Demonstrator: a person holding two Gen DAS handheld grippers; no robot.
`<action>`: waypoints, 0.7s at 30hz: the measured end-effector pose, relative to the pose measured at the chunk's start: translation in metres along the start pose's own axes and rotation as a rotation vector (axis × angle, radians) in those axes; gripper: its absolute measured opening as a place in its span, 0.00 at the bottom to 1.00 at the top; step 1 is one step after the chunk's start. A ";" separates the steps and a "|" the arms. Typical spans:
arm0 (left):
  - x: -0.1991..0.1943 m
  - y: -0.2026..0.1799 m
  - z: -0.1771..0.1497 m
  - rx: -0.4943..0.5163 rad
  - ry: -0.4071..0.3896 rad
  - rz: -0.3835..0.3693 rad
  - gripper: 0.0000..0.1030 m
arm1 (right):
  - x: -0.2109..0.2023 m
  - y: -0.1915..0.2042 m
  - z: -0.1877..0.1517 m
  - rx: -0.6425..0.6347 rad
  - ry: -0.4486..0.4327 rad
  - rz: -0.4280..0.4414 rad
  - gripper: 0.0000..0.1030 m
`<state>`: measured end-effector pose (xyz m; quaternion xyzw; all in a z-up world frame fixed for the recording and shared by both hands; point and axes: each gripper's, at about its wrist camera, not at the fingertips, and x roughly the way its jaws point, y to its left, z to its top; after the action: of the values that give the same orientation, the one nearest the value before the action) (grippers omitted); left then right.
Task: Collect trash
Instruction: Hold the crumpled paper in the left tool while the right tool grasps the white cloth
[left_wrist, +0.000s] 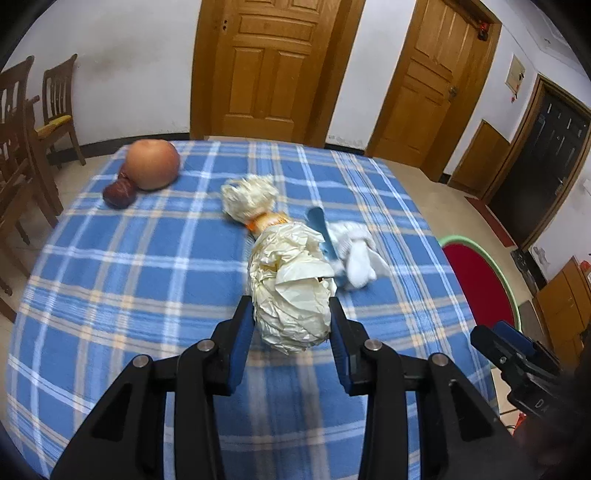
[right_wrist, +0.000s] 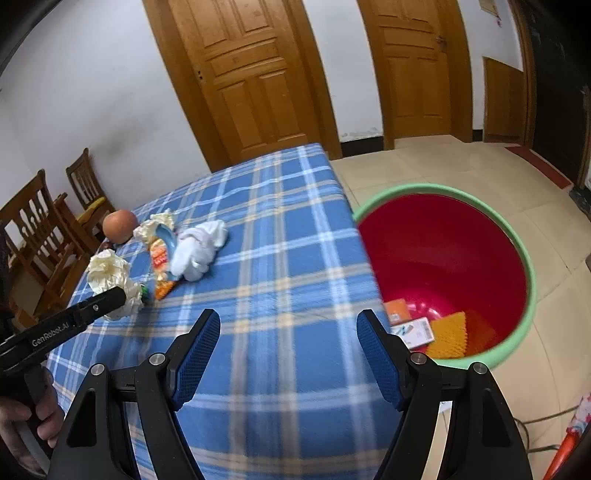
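Observation:
A crumpled cream paper ball sits between the fingers of my left gripper, which are closed on it just above the blue plaid tablecloth; it also shows in the right wrist view. Behind it lie an orange snack wrapper, a second cream paper wad, a blue plastic piece and a white crumpled cloth. My right gripper is open and empty above the table's right edge, beside the red bin with a green rim.
An orange fruit and a dark red item lie at the far left of the table. The bin holds boxes and orange packaging. Wooden chairs stand to the left, doors behind.

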<state>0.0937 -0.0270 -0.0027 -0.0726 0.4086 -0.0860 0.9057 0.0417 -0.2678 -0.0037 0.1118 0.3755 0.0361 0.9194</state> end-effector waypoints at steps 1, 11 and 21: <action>-0.001 0.004 0.002 -0.002 -0.003 0.005 0.38 | 0.003 0.005 0.003 -0.008 0.000 0.005 0.75; 0.003 0.045 0.021 -0.021 -0.028 0.045 0.38 | 0.037 0.054 0.030 -0.056 0.009 0.061 0.75; 0.017 0.070 0.024 -0.024 -0.031 0.015 0.38 | 0.085 0.085 0.044 -0.061 0.058 0.058 0.65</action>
<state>0.1293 0.0393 -0.0138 -0.0817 0.3961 -0.0732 0.9116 0.1354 -0.1803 -0.0115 0.0933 0.3971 0.0774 0.9097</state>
